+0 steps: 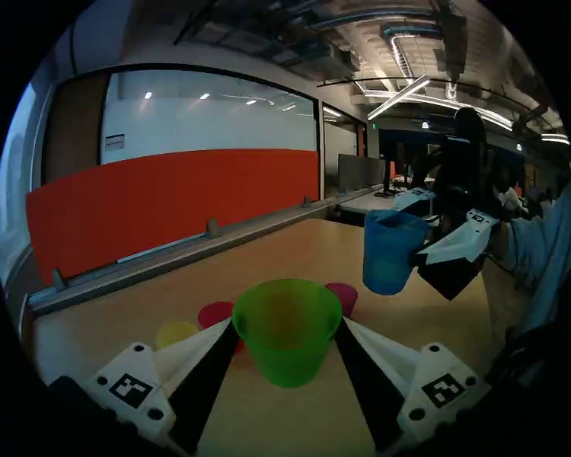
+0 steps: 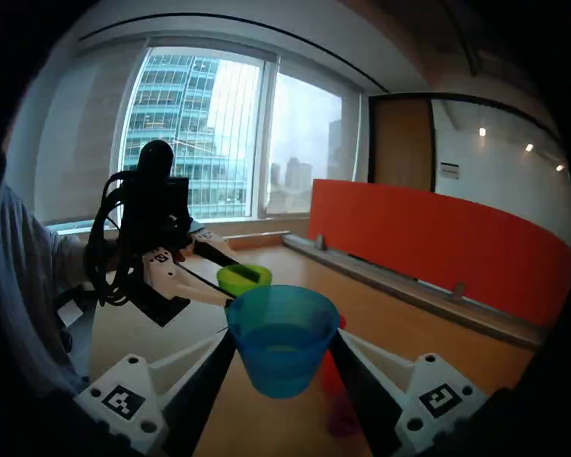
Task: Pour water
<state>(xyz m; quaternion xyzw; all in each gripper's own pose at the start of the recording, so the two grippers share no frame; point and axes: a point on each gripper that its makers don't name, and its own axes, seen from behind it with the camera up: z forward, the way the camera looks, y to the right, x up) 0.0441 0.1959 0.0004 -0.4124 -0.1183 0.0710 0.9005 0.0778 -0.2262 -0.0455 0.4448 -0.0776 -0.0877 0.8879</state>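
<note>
The pour itself looks not yet begun, though the pick-up part seems done. The left gripper (image 1: 285,327) is clamped on the green cup (image 1: 287,346), one finger pressing each side, and holds it upright above the near edge of the tabletop (image 1: 301,244). The right gripper (image 2: 282,339) is clamped the same way on the blue cup (image 2: 282,358), which is also upright. In the right gripper view a darker band low inside the translucent blue cup suggests that it carries the water, though I cannot be sure of this. Whether the green cup is empty is hard to tell from its rim. In the left gripper view the blue cup hangs to the right of the green cup, farther off and higher, and the two are well apart with no tilt on either. As I judge it, what is left is to bring the blue rim over the green cup's mouth, tip it, and level it again. By count there are two grippers and five cups. Two cups are held, the green and the blue. Three stand on the tabletop just beyond the green cup: a yellow cup (image 1: 175,333) at the left, a red cup (image 1: 215,312) beside it, and a pink cup (image 1: 343,295) to the right.
</note>
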